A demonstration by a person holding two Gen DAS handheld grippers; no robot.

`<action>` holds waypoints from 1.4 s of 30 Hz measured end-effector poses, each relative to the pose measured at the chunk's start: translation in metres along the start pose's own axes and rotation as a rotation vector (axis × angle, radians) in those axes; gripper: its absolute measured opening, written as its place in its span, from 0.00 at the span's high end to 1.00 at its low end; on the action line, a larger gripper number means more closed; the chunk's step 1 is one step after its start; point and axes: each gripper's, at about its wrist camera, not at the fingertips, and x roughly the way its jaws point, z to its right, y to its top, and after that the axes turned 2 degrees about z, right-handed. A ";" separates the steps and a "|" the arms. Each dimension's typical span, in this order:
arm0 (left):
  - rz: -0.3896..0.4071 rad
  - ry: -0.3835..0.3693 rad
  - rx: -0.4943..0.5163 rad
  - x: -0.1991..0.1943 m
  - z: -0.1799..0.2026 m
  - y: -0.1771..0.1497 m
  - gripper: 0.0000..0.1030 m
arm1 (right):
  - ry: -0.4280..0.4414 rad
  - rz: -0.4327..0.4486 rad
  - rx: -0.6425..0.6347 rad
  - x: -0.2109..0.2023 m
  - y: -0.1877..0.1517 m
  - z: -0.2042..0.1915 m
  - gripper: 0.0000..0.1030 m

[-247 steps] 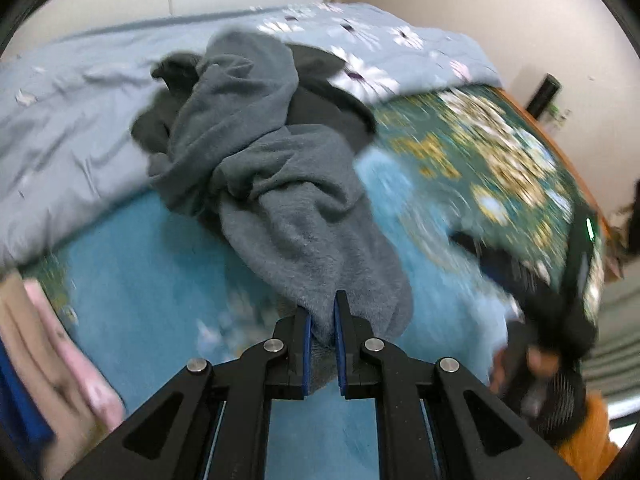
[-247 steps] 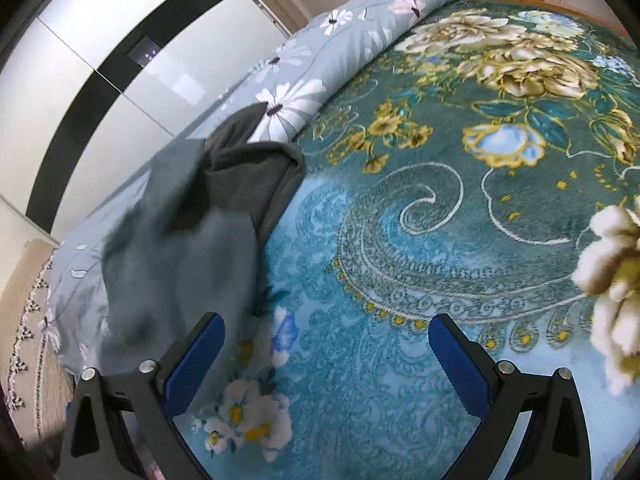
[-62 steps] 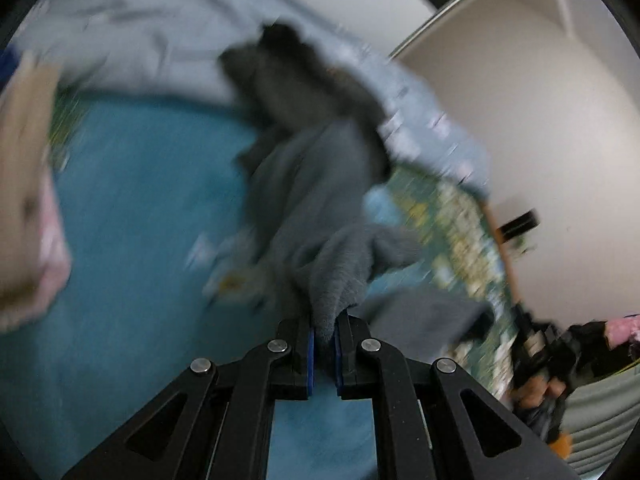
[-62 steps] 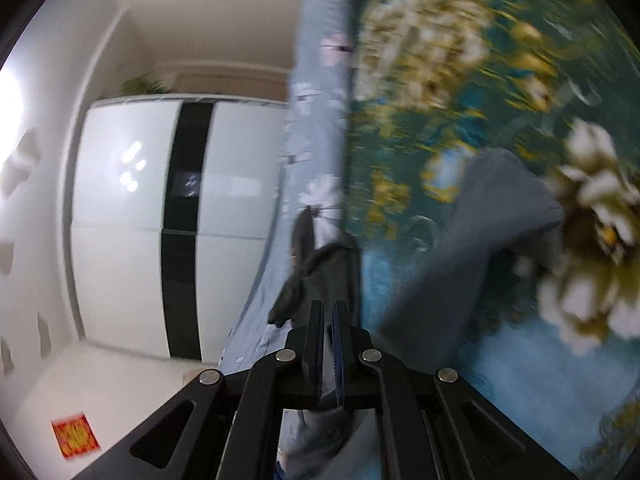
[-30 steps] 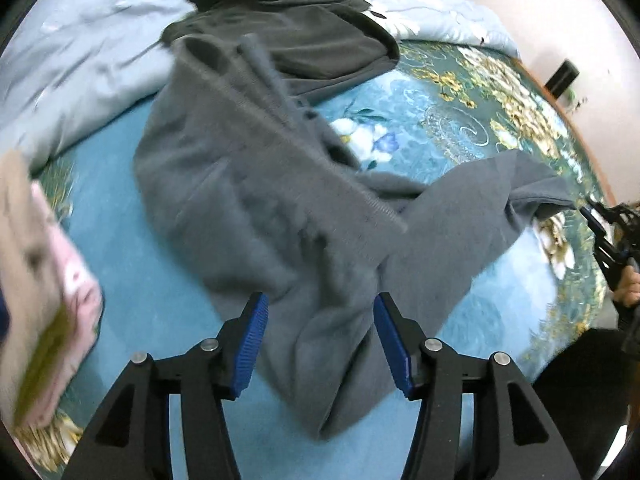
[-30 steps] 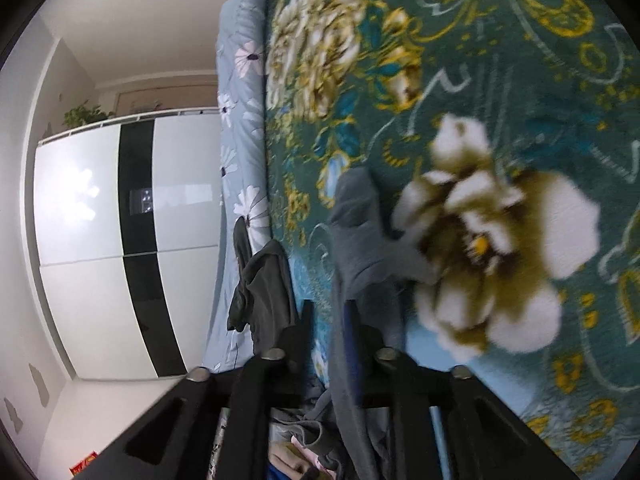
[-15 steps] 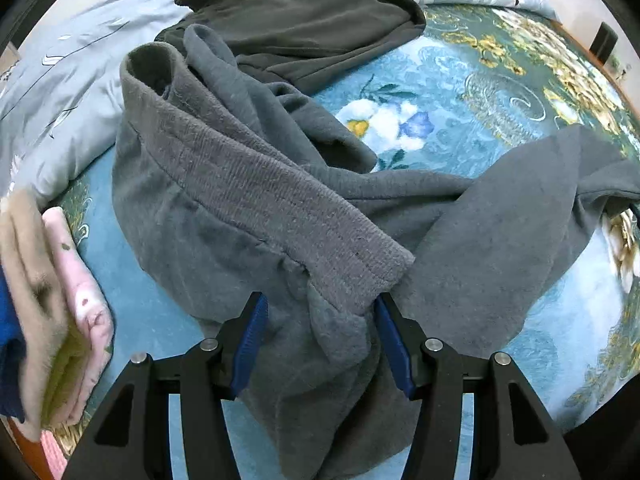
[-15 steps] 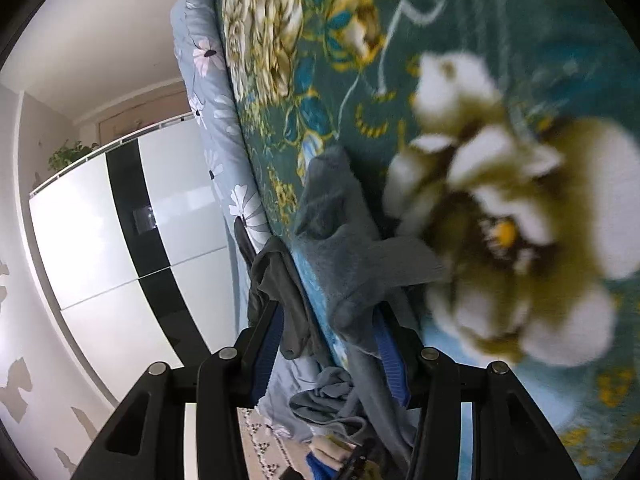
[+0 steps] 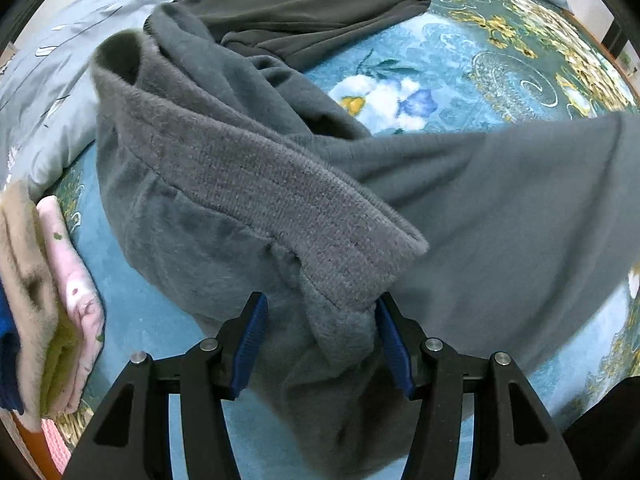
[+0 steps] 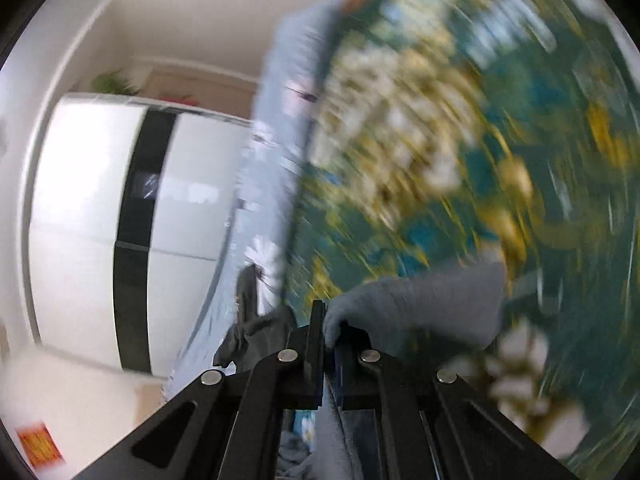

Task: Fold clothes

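A grey fleece garment (image 9: pixel 248 184) lies crumpled on a bed covered by a teal floral blanket (image 9: pixel 460 68), toward the blanket's near edge. Its ribbed waistband (image 9: pixel 280 184) crosses the heap diagonally.

The left gripper (image 9: pixel 320 336) points down over the garment with its blue-padded fingers apart. A fold of fleece bulges up between them and brushes the right-hand pad, but nothing is pinched.

The right gripper (image 10: pixel 329 344) has its fingers together, clamped on the end of one grey leg or sleeve; which, I cannot tell. That view is badly blurred.

A darker garment (image 9: pixel 304 4) lies at the blanket's far edge, touching the grey one. Folded clothes (image 9: pixel 48 300) are stacked at the left edge.

Risks, as I judge them: a pull from the right gripper could drag the unheld heap sideways, twisting it or hauling the dark garment along. A left pinch here may catch several layers.
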 end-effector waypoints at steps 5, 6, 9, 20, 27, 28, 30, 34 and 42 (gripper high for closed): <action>0.033 0.016 0.020 -0.005 0.009 0.004 0.46 | -0.061 0.009 -0.092 -0.009 0.014 0.006 0.97; 0.034 0.012 0.019 -0.006 0.009 0.004 0.49 | -0.088 -0.005 -0.076 -0.006 0.013 0.017 0.97; 0.021 -0.022 -0.021 -0.006 0.004 0.002 0.82 | -0.155 -0.043 0.052 0.001 0.004 0.066 0.97; 0.130 -0.258 -0.308 -0.072 -0.073 -0.033 0.90 | -0.128 -0.064 0.204 -0.004 -0.009 0.119 0.96; 0.049 -0.297 -0.691 -0.066 -0.162 -0.130 0.91 | -0.129 -0.070 0.220 -0.013 -0.021 0.125 0.96; 0.024 -0.307 -0.751 -0.058 -0.170 -0.146 0.91 | -0.132 -0.070 0.222 -0.014 -0.023 0.126 0.96; -0.025 -0.325 -0.862 -0.041 -0.184 -0.174 0.90 | -0.136 -0.070 0.229 -0.019 -0.026 0.127 0.96; -0.147 -0.392 -1.066 -0.009 -0.195 -0.214 0.89 | -0.153 -0.074 0.227 -0.026 -0.032 0.126 0.96; -0.164 -0.395 -0.869 -0.035 -0.174 -0.192 0.64 | -0.175 -0.076 0.240 -0.040 -0.041 0.128 0.96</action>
